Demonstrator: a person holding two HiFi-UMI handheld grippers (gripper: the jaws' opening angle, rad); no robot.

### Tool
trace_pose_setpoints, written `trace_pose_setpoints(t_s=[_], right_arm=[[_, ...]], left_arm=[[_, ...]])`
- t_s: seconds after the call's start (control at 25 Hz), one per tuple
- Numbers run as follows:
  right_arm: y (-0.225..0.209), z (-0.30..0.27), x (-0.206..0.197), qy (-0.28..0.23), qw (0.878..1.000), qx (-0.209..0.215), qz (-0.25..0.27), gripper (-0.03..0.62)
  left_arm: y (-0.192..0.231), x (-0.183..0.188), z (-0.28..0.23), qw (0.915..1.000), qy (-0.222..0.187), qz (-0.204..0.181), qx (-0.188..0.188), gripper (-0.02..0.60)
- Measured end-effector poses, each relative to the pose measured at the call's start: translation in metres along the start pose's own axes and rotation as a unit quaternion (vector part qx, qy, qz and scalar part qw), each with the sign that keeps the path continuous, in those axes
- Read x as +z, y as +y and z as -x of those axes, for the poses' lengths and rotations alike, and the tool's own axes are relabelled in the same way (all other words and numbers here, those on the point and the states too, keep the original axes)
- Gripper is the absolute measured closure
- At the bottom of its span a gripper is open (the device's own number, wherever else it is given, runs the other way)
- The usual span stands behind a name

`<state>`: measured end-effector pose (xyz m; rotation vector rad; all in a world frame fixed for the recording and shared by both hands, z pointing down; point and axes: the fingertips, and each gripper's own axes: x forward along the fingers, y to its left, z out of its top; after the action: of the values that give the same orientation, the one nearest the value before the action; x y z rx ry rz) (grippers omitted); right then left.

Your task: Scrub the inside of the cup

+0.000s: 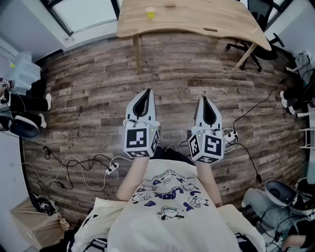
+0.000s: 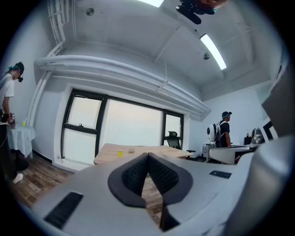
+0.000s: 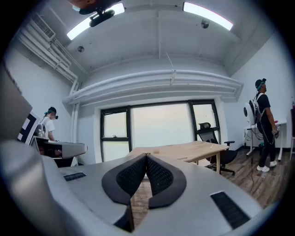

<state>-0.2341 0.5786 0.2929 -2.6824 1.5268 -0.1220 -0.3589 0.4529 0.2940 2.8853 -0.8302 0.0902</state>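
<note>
A small yellow cup (image 1: 150, 13) stands on the light wooden table (image 1: 197, 19) far ahead of me; in the left gripper view the cup (image 2: 120, 153) shows as a tiny yellow spot on the table (image 2: 152, 150). My left gripper (image 1: 147, 92) and right gripper (image 1: 204, 99) are held side by side over the wooden floor, well short of the table, both pointing toward it. Both are shut, with nothing between the pads. In the gripper views the left gripper (image 2: 147, 156) and right gripper (image 3: 146, 156) have their tips touching. The right gripper view shows the table (image 3: 184, 150) but not the cup.
A black office chair (image 1: 256, 51) stands at the table's right end. Cables and a power strip (image 1: 112, 169) lie on the floor at left, more cables (image 1: 246, 128) at right. People stand at the sides of the room (image 2: 224, 130) (image 3: 263, 124). A small tan object (image 1: 170, 5) lies on the table.
</note>
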Motion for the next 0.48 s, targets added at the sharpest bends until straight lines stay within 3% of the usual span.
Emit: trace_pose_setpoints(t_s=[0.48], right_arm=[[0.0009,0.0014,-0.0033,0.002,1.0,-0.001,-0.006,0.568]], left_arm=[[-0.0009,-0.0052,-0.0022,1.0,0.008,0.004,-0.003,0.56]])
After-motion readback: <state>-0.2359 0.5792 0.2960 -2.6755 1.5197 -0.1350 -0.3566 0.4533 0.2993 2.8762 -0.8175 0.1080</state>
